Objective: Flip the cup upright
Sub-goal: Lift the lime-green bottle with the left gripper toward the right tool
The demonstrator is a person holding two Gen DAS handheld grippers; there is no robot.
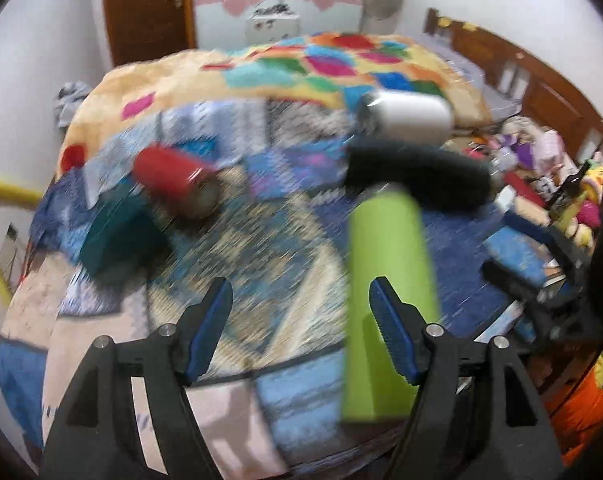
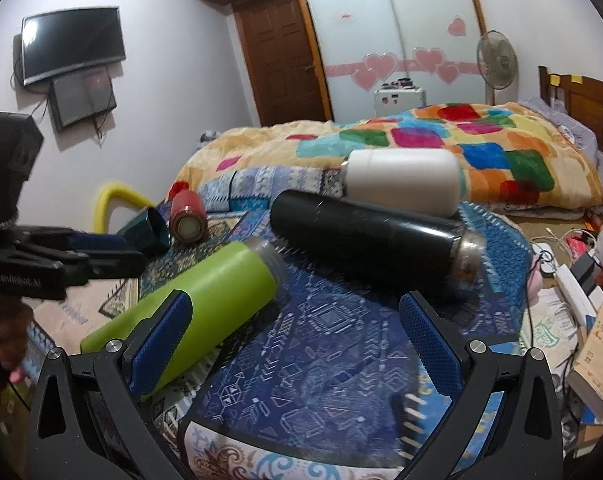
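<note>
Several cups lie on their sides on a patterned blue mat. A green cup lies nearest. A black flask, a white cup, a red cup and a dark teal cup lie behind. My right gripper is open and empty, its left finger in front of the green cup. My left gripper is open and empty, left of the green cup; it also shows in the right wrist view. The left wrist view is motion-blurred.
A bed with a colourful quilt lies behind the mat. A yellow chair frame stands at left. Cables, a power strip and books clutter the floor at right. A fan and wardrobe stand at the back.
</note>
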